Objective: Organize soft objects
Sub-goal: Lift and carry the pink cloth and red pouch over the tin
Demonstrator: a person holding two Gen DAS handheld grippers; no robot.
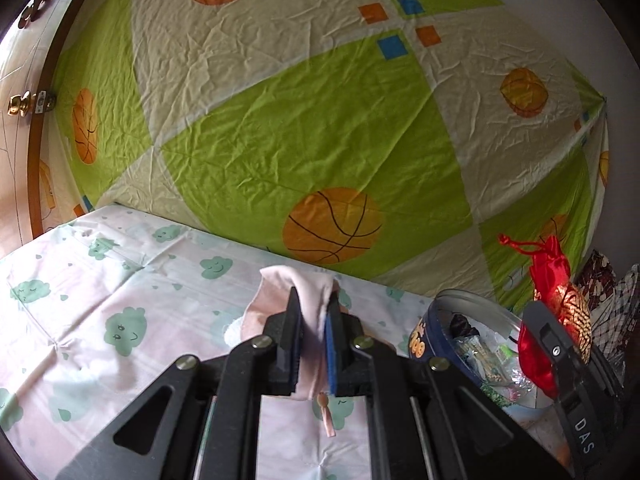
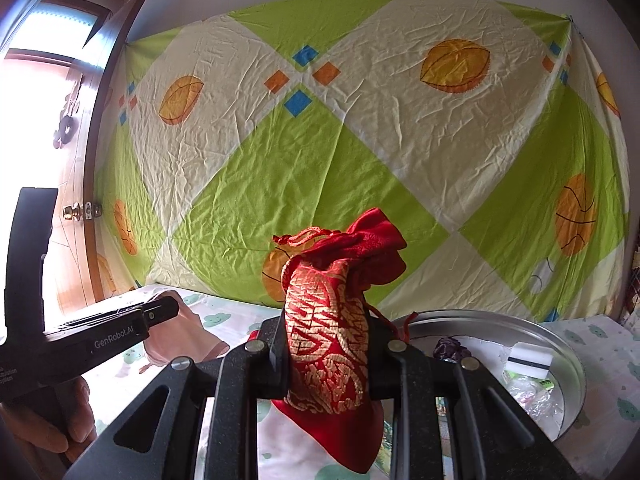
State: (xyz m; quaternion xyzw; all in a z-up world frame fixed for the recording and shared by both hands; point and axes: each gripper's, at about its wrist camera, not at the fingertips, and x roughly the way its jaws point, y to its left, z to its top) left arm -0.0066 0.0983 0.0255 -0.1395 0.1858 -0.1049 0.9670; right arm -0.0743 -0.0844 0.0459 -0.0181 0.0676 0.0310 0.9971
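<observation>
Both grippers loaded. Your left gripper (image 1: 314, 344) is pinched on a pale pink fabric pouch (image 1: 292, 292); the cloth folds over the fingertips and its ribbon tail hangs down between the fingers toward you. Your right gripper (image 2: 326, 354) is clamped across the middle of a red and gold brocade drawstring pouch (image 2: 332, 320), neck and cord above the fingers, red base sagging below them.

Round tin (image 2: 560, 344) sits just ahead and to the right of the right gripper, rim open, with a white sponge block (image 2: 530, 360), clear wrappers and a dark purple item already inside. From the left gripper the tin (image 1: 436, 320) lies off to the right, beyond the pink pouch. Cloud-print tablecloth (image 1: 120, 288) below both.

Likely step: drop the red pouch into the tin, judged from its closeness.

- Carry the right gripper forward-right until the sagging base is past the near rim, not on it.
- Lower before you let go; a soft bag will slump and could drape over the edge.
- Watch the drawstring; it may snag a finger.
- Hold the left gripper back so the two don't collide over the tin.
</observation>
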